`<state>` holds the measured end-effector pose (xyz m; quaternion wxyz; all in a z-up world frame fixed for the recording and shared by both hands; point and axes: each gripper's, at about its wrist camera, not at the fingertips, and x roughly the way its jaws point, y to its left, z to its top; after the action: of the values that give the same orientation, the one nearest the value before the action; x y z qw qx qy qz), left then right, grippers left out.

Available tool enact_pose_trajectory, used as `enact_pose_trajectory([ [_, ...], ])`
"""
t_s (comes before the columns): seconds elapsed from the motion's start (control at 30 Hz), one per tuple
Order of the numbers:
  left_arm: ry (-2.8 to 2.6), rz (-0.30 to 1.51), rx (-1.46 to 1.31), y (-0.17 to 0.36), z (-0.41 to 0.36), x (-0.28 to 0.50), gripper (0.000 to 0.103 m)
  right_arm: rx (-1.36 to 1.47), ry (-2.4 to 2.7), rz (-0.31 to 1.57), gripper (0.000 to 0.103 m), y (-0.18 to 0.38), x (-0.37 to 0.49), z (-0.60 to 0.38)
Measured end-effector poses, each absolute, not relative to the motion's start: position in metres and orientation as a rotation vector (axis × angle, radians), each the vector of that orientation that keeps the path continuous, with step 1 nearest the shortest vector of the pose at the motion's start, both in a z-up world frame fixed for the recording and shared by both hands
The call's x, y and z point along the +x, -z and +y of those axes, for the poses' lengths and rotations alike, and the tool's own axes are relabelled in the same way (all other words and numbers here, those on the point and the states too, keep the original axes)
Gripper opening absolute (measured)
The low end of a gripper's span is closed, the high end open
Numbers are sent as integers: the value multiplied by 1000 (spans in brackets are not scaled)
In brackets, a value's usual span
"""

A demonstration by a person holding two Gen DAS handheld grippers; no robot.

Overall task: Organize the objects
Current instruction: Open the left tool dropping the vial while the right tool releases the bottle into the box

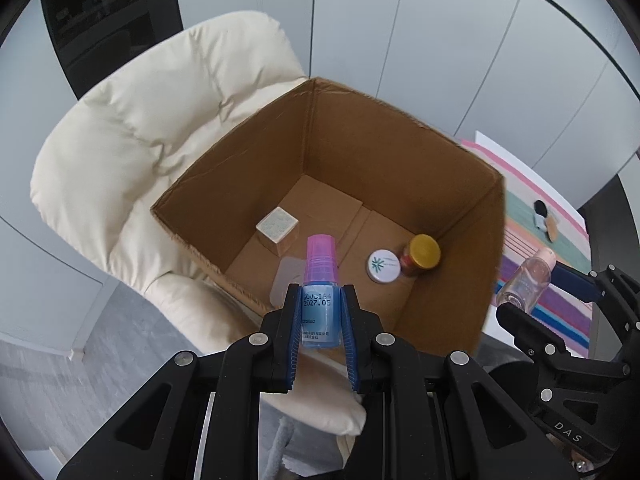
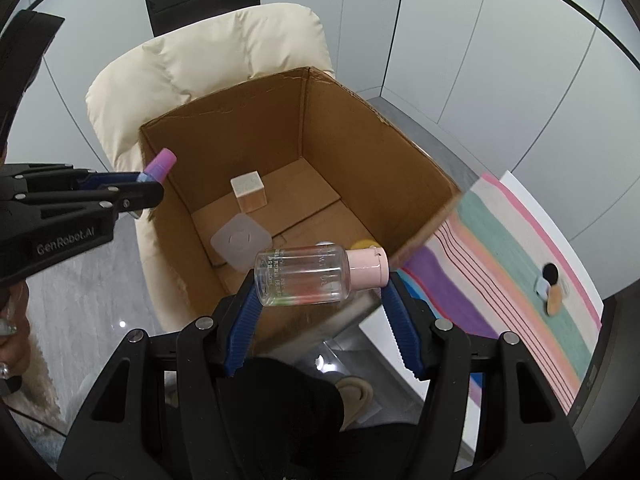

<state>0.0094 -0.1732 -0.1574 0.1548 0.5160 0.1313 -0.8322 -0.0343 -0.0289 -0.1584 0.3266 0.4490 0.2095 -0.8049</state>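
Two claws hold bottles over a big brown box

The cream chair (image 1: 132, 152) has the open cardboard box (image 1: 400, 152) on it. The left claw (image 1: 321, 292) is squeezed tight on a blue bottle (image 1: 319, 304) with a pink cap, above the box. The right claw (image 2: 320, 292) grips a clear bottle (image 2: 304, 278) lying sideways. Inside the box sit a cube (image 1: 278, 230), a yellow-lidded jar (image 1: 420, 256) and a white tin (image 1: 383, 266).

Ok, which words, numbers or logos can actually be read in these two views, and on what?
"2027.05": blue spray bottle, with a partly legible code above.
"DAS": right gripper, on its body.
"GenRobot.AI": left gripper, on its body.
Clear bottle, white lid: print too small to read.
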Motion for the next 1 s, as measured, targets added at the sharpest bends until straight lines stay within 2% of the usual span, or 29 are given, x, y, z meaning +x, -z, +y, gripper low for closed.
enact_pose_trajectory([
  [0.53, 2334, 347, 1543, 201, -211, -51, 20, 1244, 2037, 582, 63, 209, -94, -88],
  [0.73, 2349, 317, 1548, 209, -212, -54, 21, 1275, 2015, 522, 63, 218, -103, -93],
  [0.77, 2357, 325, 1545, 208, -212, -55, 27, 1270, 2016, 521, 63, 219, -103, -94],
  [0.8, 2366, 331, 1540, 207, -213, -55, 35, 1257, 2020, 523, 67, 218, -103, -95],
  [0.83, 2367, 337, 1533, 206, -214, -55, 60, 1248, 2026, 530, 82, 217, -101, -96],
  [0.87, 2362, 342, 1525, 205, -216, -55, 81, 1236, 2035, 534, 90, 215, -100, -97],
  [0.9, 2359, 353, 1509, 202, -218, -54, 86, 1221, 2046, 535, 99, 214, -98, -97],
  [1.0, 2373, 400, 1480, 195, -224, -50, 88, 1187, 2058, 529, 100, 207, -95, -95],
])
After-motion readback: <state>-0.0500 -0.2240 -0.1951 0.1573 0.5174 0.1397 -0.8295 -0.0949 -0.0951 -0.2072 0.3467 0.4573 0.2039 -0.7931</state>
